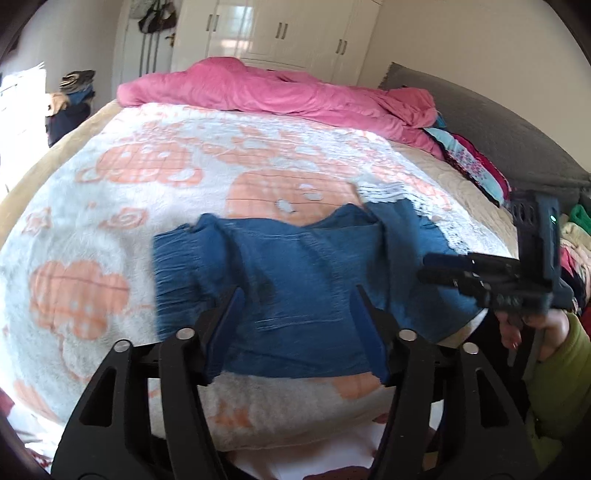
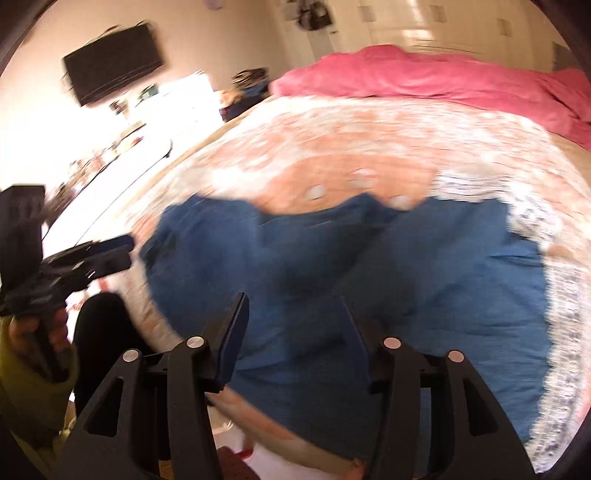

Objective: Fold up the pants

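Observation:
The blue pants [image 1: 295,280] lie folded in a rumpled block on the white and orange blanket [image 1: 110,206], near the bed's front edge. My left gripper [image 1: 297,295] is open and empty, held just above the pants' near part. My right gripper [image 2: 291,301] is open and empty above the pants [image 2: 406,280]; this view is motion-blurred. The right gripper also shows at the right of the left wrist view [image 1: 428,267], beside the pants' right end. The left gripper shows at the left of the right wrist view [image 2: 122,251], off the pants' left end.
A pink duvet [image 1: 273,88] is bunched at the bed's far side. Colourful clothes [image 1: 472,162] lie along the grey headboard [image 1: 498,122] at right. White wardrobes [image 1: 280,33] stand behind. A dark TV [image 2: 112,62] hangs on the wall.

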The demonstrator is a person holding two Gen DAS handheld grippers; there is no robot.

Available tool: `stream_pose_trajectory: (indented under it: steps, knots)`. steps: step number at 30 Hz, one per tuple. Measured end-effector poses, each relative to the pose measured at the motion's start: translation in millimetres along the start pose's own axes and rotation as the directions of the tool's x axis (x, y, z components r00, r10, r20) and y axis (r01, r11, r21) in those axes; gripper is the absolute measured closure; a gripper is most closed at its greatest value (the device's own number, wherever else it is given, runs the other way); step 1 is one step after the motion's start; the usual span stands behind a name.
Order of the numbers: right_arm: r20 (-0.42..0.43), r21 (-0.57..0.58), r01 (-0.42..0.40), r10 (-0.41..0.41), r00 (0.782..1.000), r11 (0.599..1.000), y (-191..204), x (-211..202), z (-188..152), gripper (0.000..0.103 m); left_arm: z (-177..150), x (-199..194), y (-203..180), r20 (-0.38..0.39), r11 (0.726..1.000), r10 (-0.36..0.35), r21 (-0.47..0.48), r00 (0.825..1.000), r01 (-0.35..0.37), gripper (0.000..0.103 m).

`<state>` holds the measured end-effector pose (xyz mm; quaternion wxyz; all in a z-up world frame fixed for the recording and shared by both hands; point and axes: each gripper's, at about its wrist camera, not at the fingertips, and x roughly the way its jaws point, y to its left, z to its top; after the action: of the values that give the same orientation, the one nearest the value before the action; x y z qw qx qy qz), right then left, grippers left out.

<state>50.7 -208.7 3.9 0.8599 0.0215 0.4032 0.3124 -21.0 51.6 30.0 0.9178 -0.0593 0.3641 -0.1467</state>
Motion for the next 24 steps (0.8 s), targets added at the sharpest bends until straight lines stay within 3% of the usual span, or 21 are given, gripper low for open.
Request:
stream_pose_trajectory:
  steps: [7, 13, 20, 24]
  knots:
    - [0.050, 0.094, 0.127, -0.132, 0.990, 0.987, -42, -29, 0, 0.037, 5, 40, -42, -0.094, 0.992, -0.110, 0.049, 0.989, 0.115, 0.041]
    - [0.065, 0.132, 0.184, -0.193, 0.979, 0.974, -59, -36, 14, 0.031, 7, 79, -75, -0.184, 0.970, -0.216, 0.071, 0.959, 0.232, 0.041]
    - [0.036, 0.123, 0.224, -0.230, 0.973, 0.967, -70, -24, 38, 0.030, 23, 124, -97, -0.260, 0.953, -0.273, 0.057, 0.926, 0.297, 0.048]
    - [0.006, 0.093, 0.253, -0.254, 0.967, 0.963, -72, -11, 55, 0.030, 28, 149, -91, -0.291, 0.966, -0.241, 0.016, 0.926, 0.257, 0.053]
